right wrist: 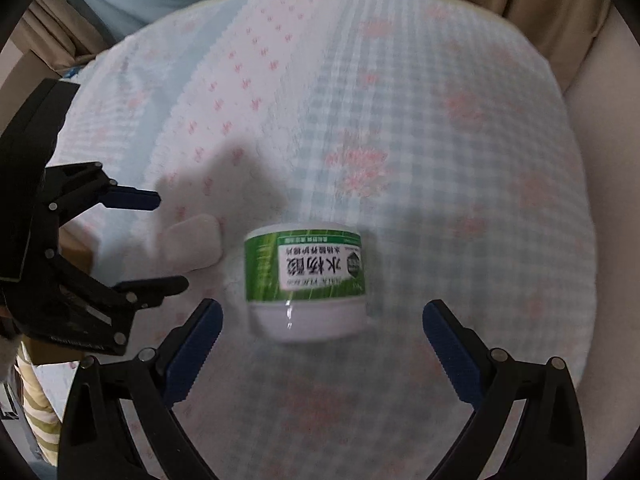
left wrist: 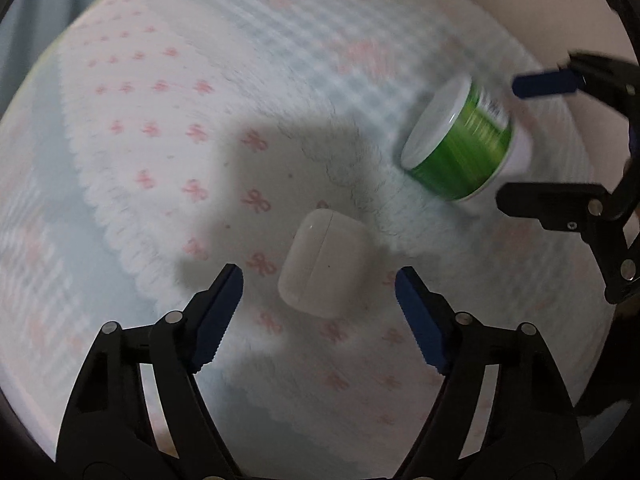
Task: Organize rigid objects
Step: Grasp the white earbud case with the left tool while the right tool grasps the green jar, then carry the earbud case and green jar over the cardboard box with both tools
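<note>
**Right wrist view: jar and earbud case wait on the bed**

Right wrist view shows the quilted bed bearing a green-labelled jar at centre: rigid, probably light, glossy; grip across its sides. The white earbud case, at nine o'clock, looks smooth, slippery; pinch its flat faces. Left hand-held gripper and right hand-held gripper gape, released.

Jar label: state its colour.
Green, with a white panel of dark characters, on the jar; clearest in the right wrist view.

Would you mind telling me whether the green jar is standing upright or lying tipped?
Tipped: the green jar lies on its side on the cloth.
</note>
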